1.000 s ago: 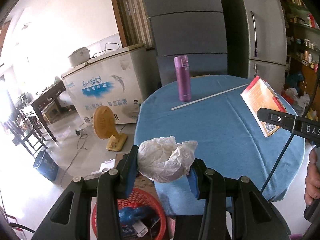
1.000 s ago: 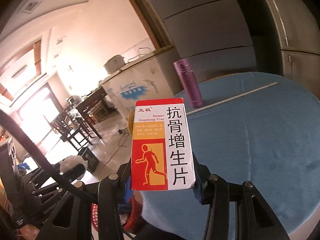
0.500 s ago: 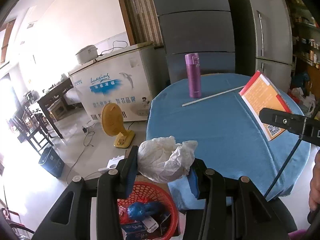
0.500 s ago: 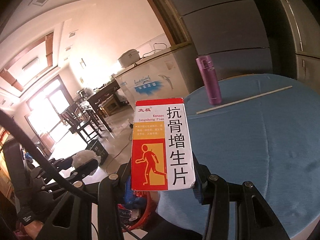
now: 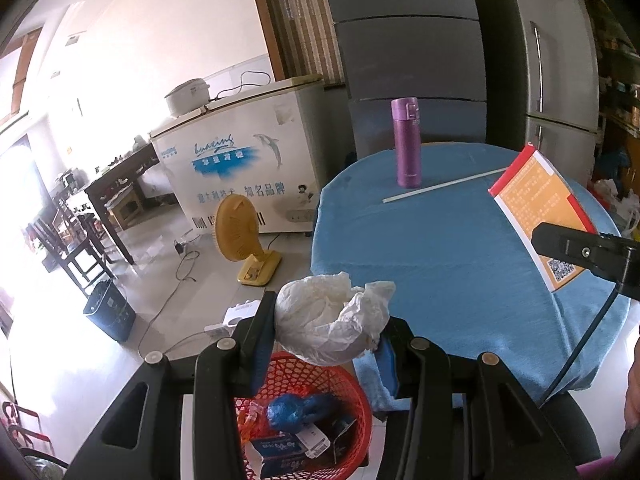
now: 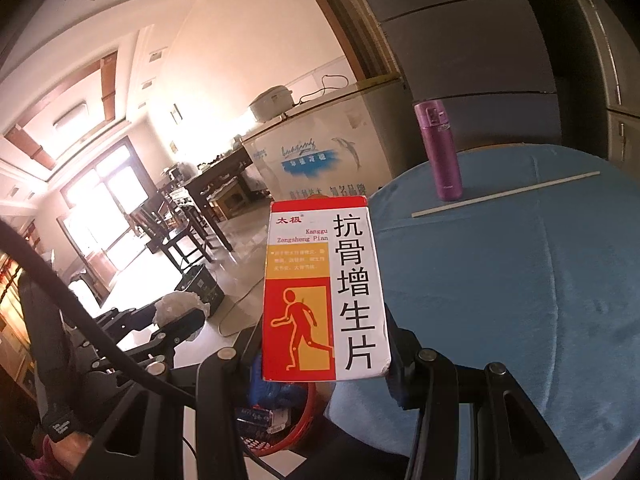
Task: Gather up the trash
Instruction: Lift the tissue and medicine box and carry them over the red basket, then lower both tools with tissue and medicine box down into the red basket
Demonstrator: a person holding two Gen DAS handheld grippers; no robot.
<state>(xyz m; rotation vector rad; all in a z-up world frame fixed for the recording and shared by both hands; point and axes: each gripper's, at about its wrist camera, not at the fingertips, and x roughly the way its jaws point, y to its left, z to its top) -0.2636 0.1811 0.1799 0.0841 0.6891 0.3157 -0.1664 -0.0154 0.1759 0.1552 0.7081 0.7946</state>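
My left gripper (image 5: pixel 326 330) is shut on a crumpled white tissue wad (image 5: pixel 332 320), held just above the rim of a red mesh basket (image 5: pixel 352 396) on the floor that holds several pieces of rubbish. My right gripper (image 6: pixel 324 344) is shut on a red, orange and white medicine box (image 6: pixel 324 292), upright over the edge of the blue-clothed round table (image 6: pixel 520 280). The same box (image 5: pixel 536 208) shows at the right of the left wrist view, clamped by the right gripper's finger (image 5: pixel 576 246). The left gripper with the tissue (image 6: pixel 180 304) appears low left in the right wrist view.
A purple flask (image 5: pixel 407 142) and a long white stick (image 5: pixel 444 186) lie on the table's far side. Past the table stand a chest freezer (image 5: pixel 240 168), a yellow floor fan (image 5: pixel 240 236), a dark blue bin (image 5: pixel 110 312), a grey fridge (image 5: pixel 552 76) and dark wooden chairs (image 5: pixel 76 236).
Both grippers have shifted leftwards off the table edge with their loads. The red basket has come much further into view under the tissue.
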